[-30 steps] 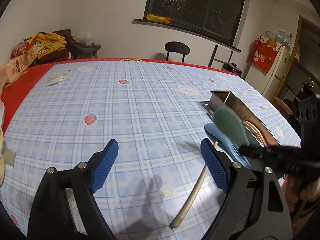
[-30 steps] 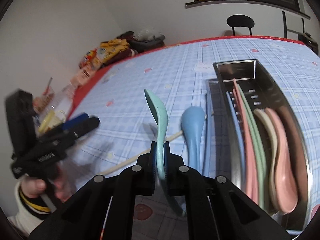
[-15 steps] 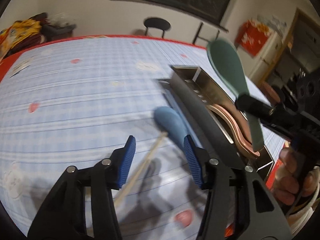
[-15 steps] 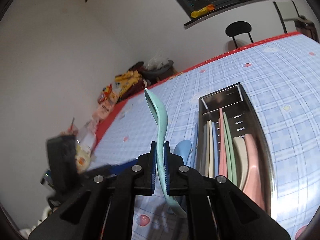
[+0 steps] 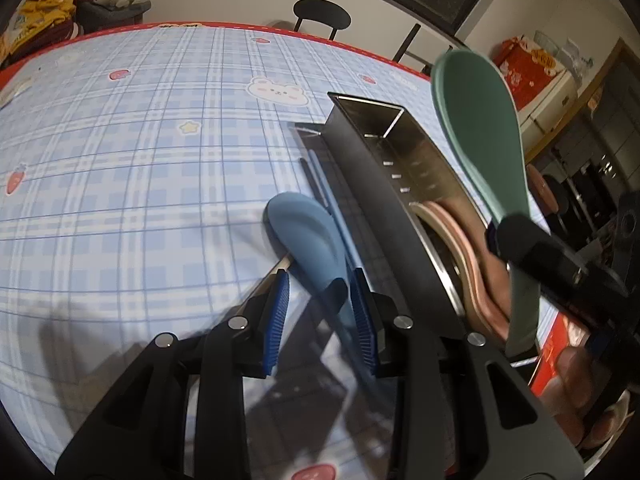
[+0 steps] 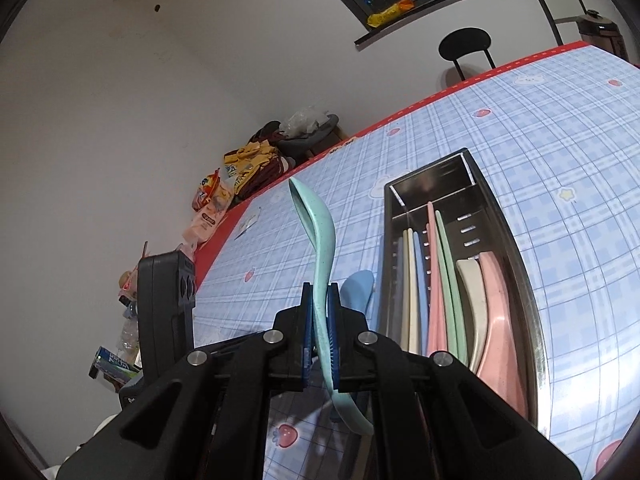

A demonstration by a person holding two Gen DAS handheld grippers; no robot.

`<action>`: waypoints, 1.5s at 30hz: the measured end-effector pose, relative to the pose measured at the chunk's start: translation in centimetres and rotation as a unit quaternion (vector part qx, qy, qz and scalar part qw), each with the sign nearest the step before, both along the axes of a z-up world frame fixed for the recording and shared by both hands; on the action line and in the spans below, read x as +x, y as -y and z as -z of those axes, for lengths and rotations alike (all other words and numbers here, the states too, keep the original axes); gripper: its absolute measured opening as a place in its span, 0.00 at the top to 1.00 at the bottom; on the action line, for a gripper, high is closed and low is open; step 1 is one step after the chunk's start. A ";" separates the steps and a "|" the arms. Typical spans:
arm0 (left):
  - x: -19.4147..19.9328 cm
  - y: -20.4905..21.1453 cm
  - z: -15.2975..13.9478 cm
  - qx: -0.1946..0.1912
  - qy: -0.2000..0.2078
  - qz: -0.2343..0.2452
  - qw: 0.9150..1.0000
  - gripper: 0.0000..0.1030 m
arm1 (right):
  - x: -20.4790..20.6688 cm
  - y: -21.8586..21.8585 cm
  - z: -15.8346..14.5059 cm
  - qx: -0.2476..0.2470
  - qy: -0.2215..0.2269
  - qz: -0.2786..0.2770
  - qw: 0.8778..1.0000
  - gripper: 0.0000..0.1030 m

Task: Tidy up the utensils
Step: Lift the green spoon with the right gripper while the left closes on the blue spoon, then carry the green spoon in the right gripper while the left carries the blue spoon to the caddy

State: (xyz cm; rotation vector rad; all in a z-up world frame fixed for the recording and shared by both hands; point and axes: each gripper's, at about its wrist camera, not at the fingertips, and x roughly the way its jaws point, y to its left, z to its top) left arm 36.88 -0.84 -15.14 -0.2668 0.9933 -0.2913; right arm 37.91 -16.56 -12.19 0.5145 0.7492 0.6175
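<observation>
A blue spoon (image 5: 308,240) lies on the checked tablecloth beside a steel tray (image 5: 384,184), its bowl over a pale wooden stick (image 5: 276,270). My left gripper (image 5: 320,276) straddles the spoon's neck and its jaws are closing; the spoon sits against the right pad, and a gap remains at the left pad. My right gripper (image 6: 320,332) is shut on a mint-green spoon (image 6: 320,240), held upright above the table just left of the tray (image 6: 516,248). That green spoon (image 5: 480,128) stands over the tray in the left wrist view. The blue spoon (image 6: 358,288) shows behind the right fingers.
The tray holds several pink, green, beige and blue utensils (image 6: 440,280). Thin blue chopsticks (image 5: 324,184) lie along its outer wall. Snack bags (image 6: 240,168) sit at the far table corner, a black chair (image 5: 322,12) behind. The left gripper's body (image 6: 166,308) is near bottles at the table edge.
My left gripper has swung right and down onto the blue spoon while its jaws narrowed around it. My right gripper has lifted the green spoon and tilted; the tray now sits to its right.
</observation>
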 end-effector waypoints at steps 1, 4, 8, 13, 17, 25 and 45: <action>0.2 0.0 0.1 -0.010 0.000 -0.001 1.000 0.67 | 0.1 0.1 0.0 0.001 -0.001 0.003 1.000 0.93; 0.6 0.1 0.2 -0.024 0.003 -0.005 1.000 0.67 | 0.3 0.4 0.2 0.003 -0.005 0.010 1.000 0.93; 0.6 0.7 0.2 -0.003 0.017 0.002 1.000 0.67 | 0.4 0.5 0.3 0.003 -0.007 0.012 1.000 0.93; 0.2 1.7 -0.1 0.032 0.029 0.008 0.999 0.68 | 0.4 0.5 0.3 0.003 -0.007 0.012 1.000 0.93; 0.6 2.4 -0.1 0.048 0.029 0.016 0.998 0.68 | 0.5 0.6 0.4 0.004 -0.008 0.013 1.000 0.93; -0.2 2.2 -0.2 0.056 0.028 0.043 0.997 0.83 | 0.5 0.7 0.4 0.004 -0.009 0.014 1.000 0.93; -4.3 0.1 -0.8 0.076 0.094 0.042 0.992 0.89 | 0.2 1.5 0.1 0.012 0.001 0.024 1.000 0.93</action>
